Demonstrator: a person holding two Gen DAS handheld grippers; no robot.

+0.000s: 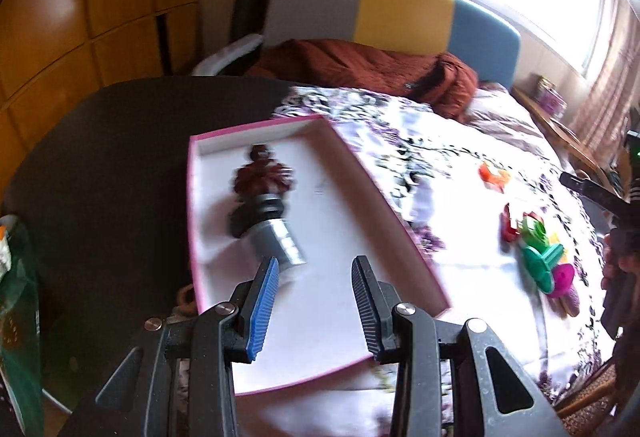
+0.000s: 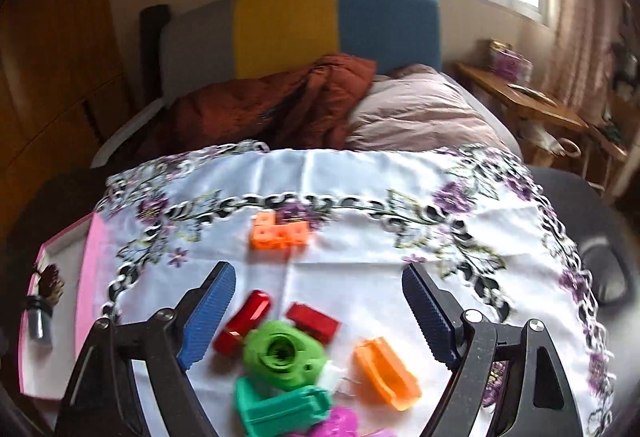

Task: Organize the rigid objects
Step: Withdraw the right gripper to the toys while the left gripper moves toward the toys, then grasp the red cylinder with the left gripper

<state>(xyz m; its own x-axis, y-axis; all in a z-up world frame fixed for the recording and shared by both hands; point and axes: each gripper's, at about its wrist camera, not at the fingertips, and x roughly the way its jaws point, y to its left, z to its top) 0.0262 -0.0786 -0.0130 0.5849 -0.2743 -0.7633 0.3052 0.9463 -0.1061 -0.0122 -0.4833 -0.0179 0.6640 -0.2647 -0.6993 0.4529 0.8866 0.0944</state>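
The left tool [image 1: 314,301] is seen at the bottom centre of the left wrist view with its blue ribbed fingers [image 1: 262,307] spread apart and nothing held between them. It is poised over the near end of a pink-edged tray [image 1: 400,221] with a white floor, which lies on a dark bench [image 1: 108,165] and partly on a flowered cloth [image 1: 460,237]. Inside the tray, toward its left side, a dark red, black and grey part [image 1: 262,203] is laid lengthwise; its grey end is just beside the left finger tip, though contact cannot be judged because of blur.

The right tool [image 2: 320,311] is shown in the lower half of the right wrist view, likewise open wide and empty. Between and just below its fingers, on the cloth, a cluster of plastic pieces is gathered: two red blocks [image 2: 240,323], a light green round piece [image 2: 284,355], a teal piece [image 2: 280,407] under it, a magenta piece [image 2: 340,423] at the bottom edge, and an orange clip [image 2: 386,373] to the right. A separate orange block [image 2: 280,233] is set apart, higher in the frame near the centre. The tray is visible at the left edge of this view.
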